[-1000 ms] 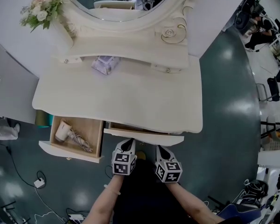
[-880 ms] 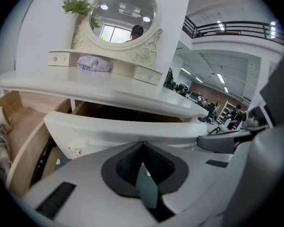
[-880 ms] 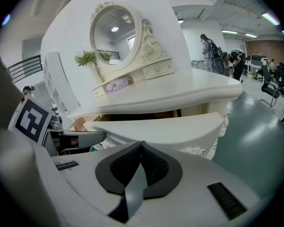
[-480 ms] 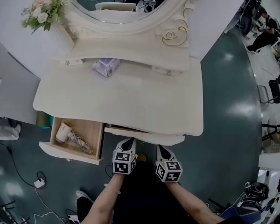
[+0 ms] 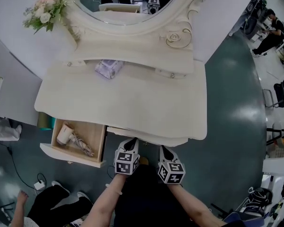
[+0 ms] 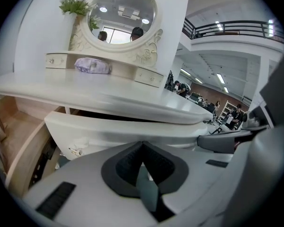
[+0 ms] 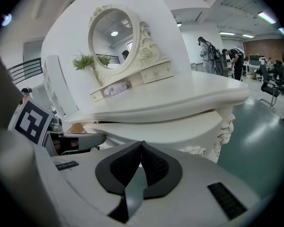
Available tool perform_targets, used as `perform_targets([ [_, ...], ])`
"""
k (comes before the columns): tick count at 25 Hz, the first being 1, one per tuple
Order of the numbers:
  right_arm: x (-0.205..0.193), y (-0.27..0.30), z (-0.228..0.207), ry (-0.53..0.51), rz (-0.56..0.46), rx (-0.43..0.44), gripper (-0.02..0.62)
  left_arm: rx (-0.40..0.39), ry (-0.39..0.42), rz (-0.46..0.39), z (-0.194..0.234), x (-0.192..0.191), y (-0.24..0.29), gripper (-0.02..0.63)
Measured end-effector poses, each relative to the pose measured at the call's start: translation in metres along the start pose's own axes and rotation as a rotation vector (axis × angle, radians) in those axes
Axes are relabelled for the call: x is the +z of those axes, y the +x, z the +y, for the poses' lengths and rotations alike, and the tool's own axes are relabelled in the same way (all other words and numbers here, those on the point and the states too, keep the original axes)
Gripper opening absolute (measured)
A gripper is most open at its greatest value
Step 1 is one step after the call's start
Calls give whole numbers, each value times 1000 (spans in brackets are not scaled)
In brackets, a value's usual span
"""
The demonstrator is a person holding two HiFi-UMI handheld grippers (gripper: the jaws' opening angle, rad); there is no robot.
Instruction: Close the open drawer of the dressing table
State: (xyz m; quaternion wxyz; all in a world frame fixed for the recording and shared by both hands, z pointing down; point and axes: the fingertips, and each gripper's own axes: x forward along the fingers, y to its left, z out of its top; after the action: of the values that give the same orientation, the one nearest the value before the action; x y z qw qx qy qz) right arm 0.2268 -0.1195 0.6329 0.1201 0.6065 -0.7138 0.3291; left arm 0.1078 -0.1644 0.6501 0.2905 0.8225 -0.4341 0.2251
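Note:
The cream dressing table (image 5: 132, 103) has two drawers out. Its middle drawer (image 5: 149, 137) shows only a narrow strip of front panel under the tabletop edge. My left gripper (image 5: 129, 144) and right gripper (image 5: 163, 150) are both shut, tips against or just short of that panel; contact is not visible. The same panel fills the left gripper view as the middle drawer (image 6: 132, 131) just beyond my left gripper (image 6: 142, 144), and shows above my right gripper (image 7: 142, 144) as the middle drawer (image 7: 180, 131). The left drawer (image 5: 95, 143) stands wide open with a hair dryer (image 5: 65, 134) inside.
A purple pack (image 5: 109, 68) lies under the mirror shelf, and flowers (image 5: 45, 11) stand at the back left. A person's legs and hand (image 5: 47, 206) are on the floor at the lower left, near a white cable plug (image 5: 39, 186). Teal floor spreads to the right.
The middle drawer has slid further in under the tabletop, with both grippers following it forward. A person has come into view at the lower left.

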Motion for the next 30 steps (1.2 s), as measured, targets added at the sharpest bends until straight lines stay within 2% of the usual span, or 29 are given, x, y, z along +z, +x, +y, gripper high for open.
perform_targets([
  [18, 9, 24, -9, -4, -48, -36, 26, 17, 4, -33, 7, 19, 17, 23],
  [30, 13, 34, -13, -11, -62, -45, 26, 22, -37, -47, 11, 27, 26, 23],
])
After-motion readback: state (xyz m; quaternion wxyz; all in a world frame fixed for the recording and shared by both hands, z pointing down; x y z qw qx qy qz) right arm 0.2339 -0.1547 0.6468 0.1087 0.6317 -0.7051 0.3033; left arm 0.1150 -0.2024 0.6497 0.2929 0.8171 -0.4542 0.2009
